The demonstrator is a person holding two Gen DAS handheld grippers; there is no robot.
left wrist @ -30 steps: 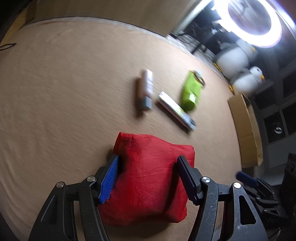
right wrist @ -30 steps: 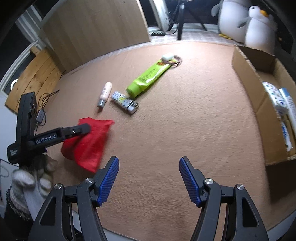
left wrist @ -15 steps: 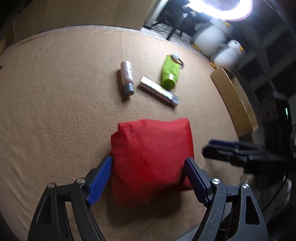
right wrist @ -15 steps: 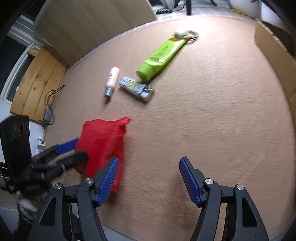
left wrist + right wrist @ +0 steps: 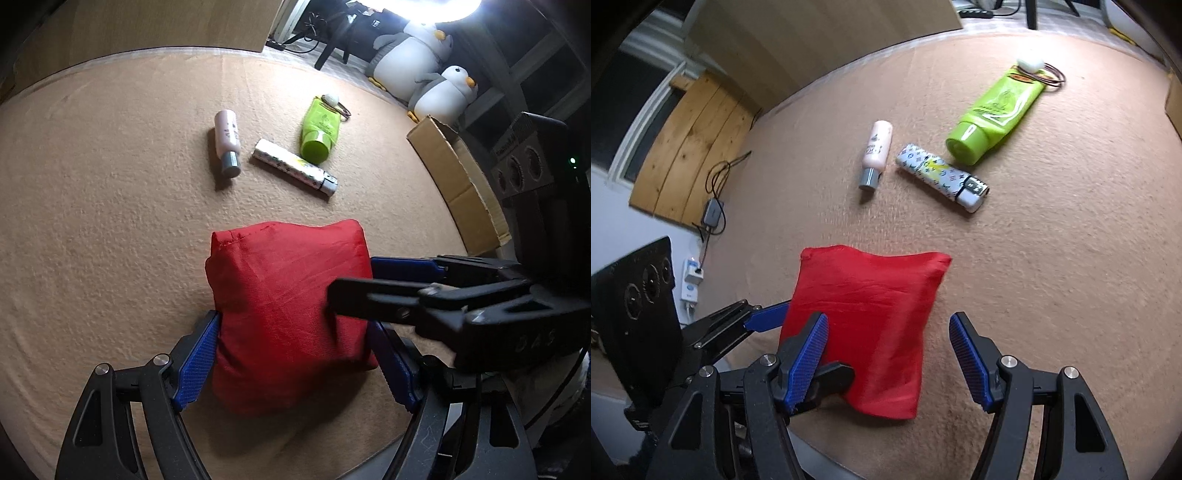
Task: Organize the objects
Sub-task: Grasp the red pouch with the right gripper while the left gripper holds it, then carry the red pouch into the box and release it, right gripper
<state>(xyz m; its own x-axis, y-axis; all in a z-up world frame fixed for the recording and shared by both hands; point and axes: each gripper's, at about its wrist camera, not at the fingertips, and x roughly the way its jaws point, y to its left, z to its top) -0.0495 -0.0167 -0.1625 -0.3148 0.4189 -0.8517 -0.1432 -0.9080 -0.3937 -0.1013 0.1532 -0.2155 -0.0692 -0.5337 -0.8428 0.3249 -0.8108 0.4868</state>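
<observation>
Near edge of the tan carpeted table [image 5: 110, 229]: red fabric pouch [image 5: 288, 314] lies flat between the left gripper [image 5: 295, 365] pads, jaws wide, no squeeze visible, so it looks released. Right gripper [image 5: 888, 354] straddles the pouch's right side, half open, holding nothing, likely lining up the pickup. Pink bottle [image 5: 876, 149], patterned lighter [image 5: 940, 175] and green tube [image 5: 997, 114] wait farther out; cardboard box [image 5: 458, 177] far right.

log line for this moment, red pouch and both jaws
red pouch on carpet | left gripper jaws open astride it | right gripper jaws open, reaching in
</observation>
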